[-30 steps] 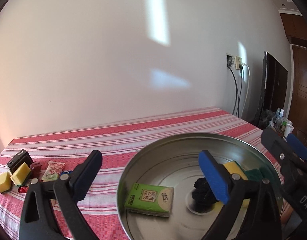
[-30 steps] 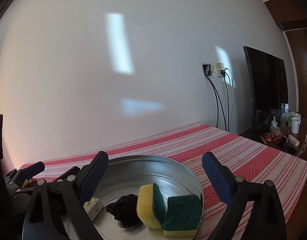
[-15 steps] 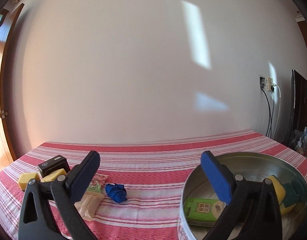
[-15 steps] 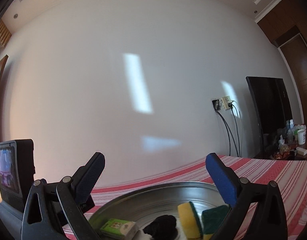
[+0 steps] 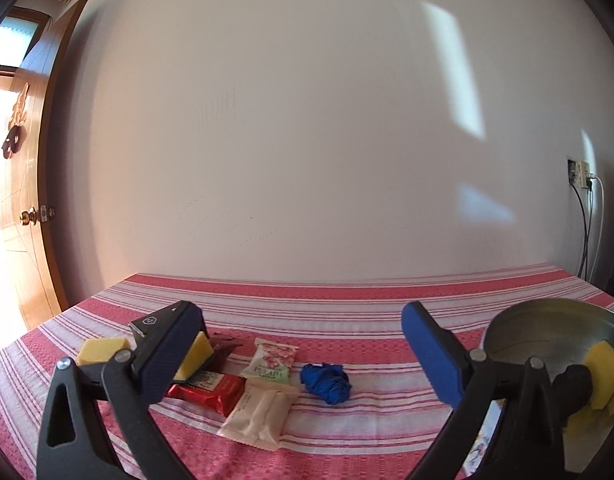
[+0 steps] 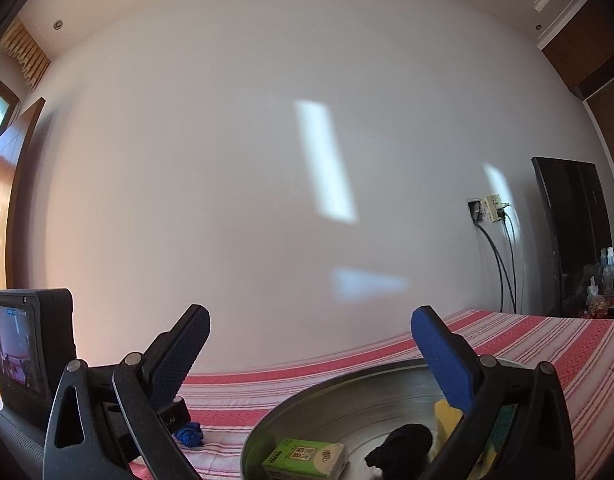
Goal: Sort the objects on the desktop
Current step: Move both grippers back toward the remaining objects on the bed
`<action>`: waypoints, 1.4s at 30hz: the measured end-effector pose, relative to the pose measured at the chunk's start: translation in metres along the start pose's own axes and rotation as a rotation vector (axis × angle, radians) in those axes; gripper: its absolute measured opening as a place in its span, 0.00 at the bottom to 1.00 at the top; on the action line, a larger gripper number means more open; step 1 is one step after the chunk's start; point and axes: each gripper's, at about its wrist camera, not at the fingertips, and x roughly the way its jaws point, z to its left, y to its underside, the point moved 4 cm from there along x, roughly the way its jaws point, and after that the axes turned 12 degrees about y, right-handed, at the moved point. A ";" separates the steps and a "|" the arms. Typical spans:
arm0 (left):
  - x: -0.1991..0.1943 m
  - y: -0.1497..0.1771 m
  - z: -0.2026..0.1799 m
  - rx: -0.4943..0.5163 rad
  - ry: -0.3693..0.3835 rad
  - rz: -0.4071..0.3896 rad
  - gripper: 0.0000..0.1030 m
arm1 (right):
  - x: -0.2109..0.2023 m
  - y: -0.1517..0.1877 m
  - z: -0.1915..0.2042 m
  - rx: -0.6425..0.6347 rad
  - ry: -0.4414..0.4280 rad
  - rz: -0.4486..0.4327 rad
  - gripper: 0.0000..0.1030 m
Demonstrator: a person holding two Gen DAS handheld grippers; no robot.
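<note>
**Left hand-held gripper swings from the pan to the loose items**

Since a second ago my left hand-held gripper [image 5: 301,338] has swung away from the metal pan [image 5: 519,322] and now faces the pile on the striped desk [image 5: 347,300]; its jaws stand wide apart and hold nothing. Between its fingers lie a blue crumpled cloth [image 5: 326,383], a green-and-pink sachet [image 5: 273,364], a cream wafer pack [image 5: 259,412] and a red packet [image 5: 211,390]. Yellow sponges [image 5: 103,350] sit at far left. My right hand-held gripper [image 6: 311,334] hangs above the pan's rim [image 6: 291,408], jaws wide and empty. Inside the pan lie a green tissue box [image 6: 305,458], a black cloth [image 6: 407,442] and a yellow sponge [image 6: 447,414], partly hidden by my right finger.
</note>
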 end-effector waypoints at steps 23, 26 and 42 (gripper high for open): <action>0.010 0.014 0.217 -0.143 -0.374 0.151 0.99 | 0.065 0.093 0.164 -0.243 -0.315 0.575 0.99; 0.018 0.023 0.243 -0.266 -0.362 0.216 0.99 | 0.073 0.113 0.181 -0.259 -0.355 0.707 0.99; 0.055 0.071 0.278 -0.562 -0.260 0.462 0.99 | 0.100 0.187 0.234 -0.502 -0.295 0.970 0.74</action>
